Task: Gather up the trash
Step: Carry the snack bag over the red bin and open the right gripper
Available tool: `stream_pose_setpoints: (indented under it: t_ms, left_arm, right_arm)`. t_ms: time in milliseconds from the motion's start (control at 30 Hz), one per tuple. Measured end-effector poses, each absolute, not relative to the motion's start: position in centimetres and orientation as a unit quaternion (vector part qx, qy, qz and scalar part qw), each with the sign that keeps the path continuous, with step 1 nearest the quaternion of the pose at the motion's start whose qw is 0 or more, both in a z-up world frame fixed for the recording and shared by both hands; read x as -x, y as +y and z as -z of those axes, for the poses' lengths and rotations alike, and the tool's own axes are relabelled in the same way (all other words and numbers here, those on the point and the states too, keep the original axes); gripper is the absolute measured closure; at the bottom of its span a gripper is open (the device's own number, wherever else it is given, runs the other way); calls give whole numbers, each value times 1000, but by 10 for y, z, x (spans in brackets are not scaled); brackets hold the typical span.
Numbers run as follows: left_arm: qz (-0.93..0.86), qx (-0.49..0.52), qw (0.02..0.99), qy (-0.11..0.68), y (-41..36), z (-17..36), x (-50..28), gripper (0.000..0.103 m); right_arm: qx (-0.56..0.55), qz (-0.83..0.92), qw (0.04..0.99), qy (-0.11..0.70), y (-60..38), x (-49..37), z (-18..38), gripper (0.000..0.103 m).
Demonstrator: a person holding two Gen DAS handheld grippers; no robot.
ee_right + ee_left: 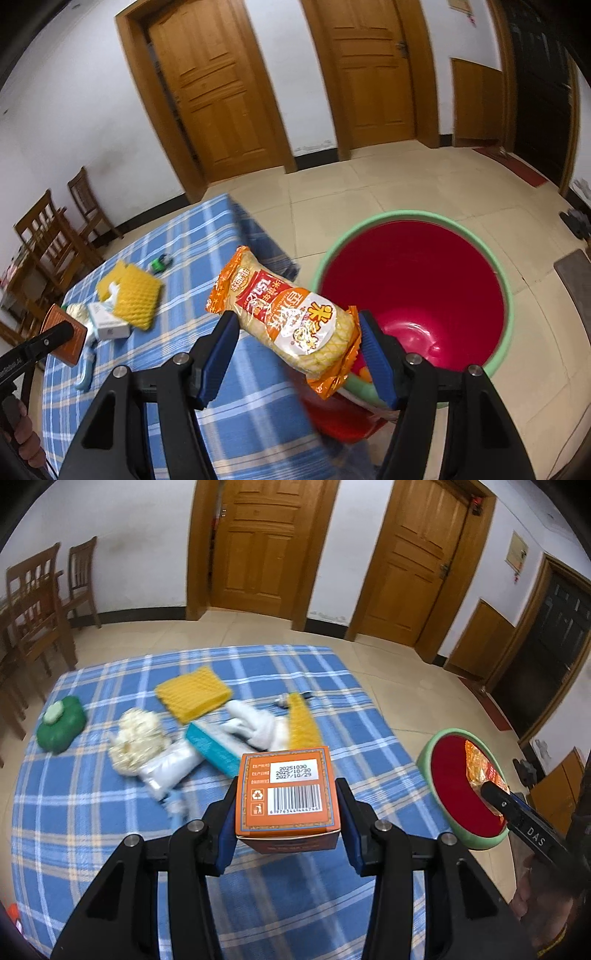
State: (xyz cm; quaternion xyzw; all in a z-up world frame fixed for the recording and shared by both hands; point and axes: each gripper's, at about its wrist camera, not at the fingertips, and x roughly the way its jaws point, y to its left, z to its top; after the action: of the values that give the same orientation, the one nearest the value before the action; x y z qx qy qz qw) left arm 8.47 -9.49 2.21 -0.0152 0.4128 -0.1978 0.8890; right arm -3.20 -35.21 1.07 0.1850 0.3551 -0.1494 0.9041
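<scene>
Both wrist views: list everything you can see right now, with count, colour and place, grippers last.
Cardboard box: 1, orange, clamped in left gripper.
Snack packet: 1, orange and yellow, clamped in right gripper beside the bin.
Plastic bin: 1, green rim, red inside, on floor by table.
Checked tablecloth: 1, blue and white, over table.
Waffle sponges: 2, yellow, far side of table.
Teal carton: 1, mid table.
White cloth: 1, beside carton.
Cream puff: 1, left of carton.
Green case: 1, table's left edge.
Wooden chairs: 2, brown, against wall.
Wooden doors: 2, brown, closed.
Left gripper: black, blue pads.
Right gripper: black, blue pads.
</scene>
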Motion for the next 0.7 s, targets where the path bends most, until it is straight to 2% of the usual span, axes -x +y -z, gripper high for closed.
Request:
stream_pose_setpoints:
  t_ms: [700]
  left_arm:
    - [289,-60,866,404,-217,-23,-90,55]
  right_arm:
    - [-239,254,863,366,-441,57,19,35]
